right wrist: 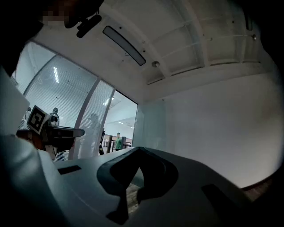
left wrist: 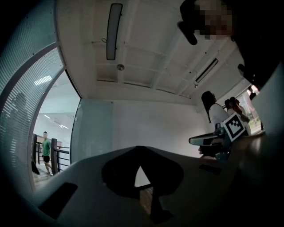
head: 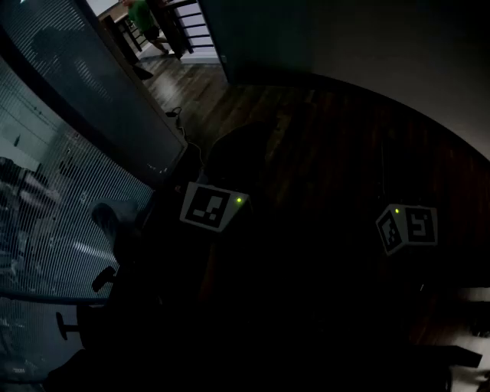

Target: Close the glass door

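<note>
Dark wooden plank floor (head: 306, 130) fills most of the head view and runs up to a plain white wall (head: 398, 53) at the top right. Along the left stands a striped frosted glass partition (head: 53, 191) in a dark frame. Past its far end a doorway stands open, and beyond it a person in a green shirt (head: 142, 15) is beside a dark wooden railing (head: 187, 27). The tall teal-tinted glass door (head: 260, 38) stands open at the right edge of that doorway, next to the white wall and well apart from both grippers.

The left gripper (left wrist: 141, 153) shows in the head view only as its white marker cube (head: 213, 207) with a small green light, near the foot of the partition; the rest of it is lost in the dark. In the left gripper view its jaws are closed tip to tip with nothing between them, tilted slightly upward toward the door panel and the wall. The right gripper (right wrist: 138, 153) is well off to the right, its second marker cube (head: 406, 226) above the floorboards. In the right gripper view its jaws are likewise together and empty, aimed at the doorway and the door beside it.

Overhead, a long dark-rimmed ceiling light strip (right wrist: 124, 39) crosses the white ceiling. At the far right of the left gripper view a few people (left wrist: 215, 111) stand behind the right gripper's cube.
</note>
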A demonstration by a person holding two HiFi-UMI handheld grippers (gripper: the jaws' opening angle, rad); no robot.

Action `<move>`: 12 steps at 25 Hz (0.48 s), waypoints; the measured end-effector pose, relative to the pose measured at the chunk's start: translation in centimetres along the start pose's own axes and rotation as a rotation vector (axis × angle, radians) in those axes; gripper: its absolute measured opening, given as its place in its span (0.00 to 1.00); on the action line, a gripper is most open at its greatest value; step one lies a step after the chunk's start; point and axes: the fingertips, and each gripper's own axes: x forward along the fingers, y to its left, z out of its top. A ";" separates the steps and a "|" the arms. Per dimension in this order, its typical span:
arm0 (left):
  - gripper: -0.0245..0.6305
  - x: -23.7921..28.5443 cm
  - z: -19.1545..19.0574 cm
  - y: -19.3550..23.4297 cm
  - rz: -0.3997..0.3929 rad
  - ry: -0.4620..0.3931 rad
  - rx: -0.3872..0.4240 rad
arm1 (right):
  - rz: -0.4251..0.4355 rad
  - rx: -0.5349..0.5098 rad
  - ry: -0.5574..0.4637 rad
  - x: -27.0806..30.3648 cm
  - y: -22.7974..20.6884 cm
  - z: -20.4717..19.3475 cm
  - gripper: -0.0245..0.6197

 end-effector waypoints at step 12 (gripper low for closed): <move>0.02 -0.1 -0.3 -0.7 -0.011 0.017 -0.004 | 0.004 -0.008 0.006 -0.6 0.0 0.2 0.03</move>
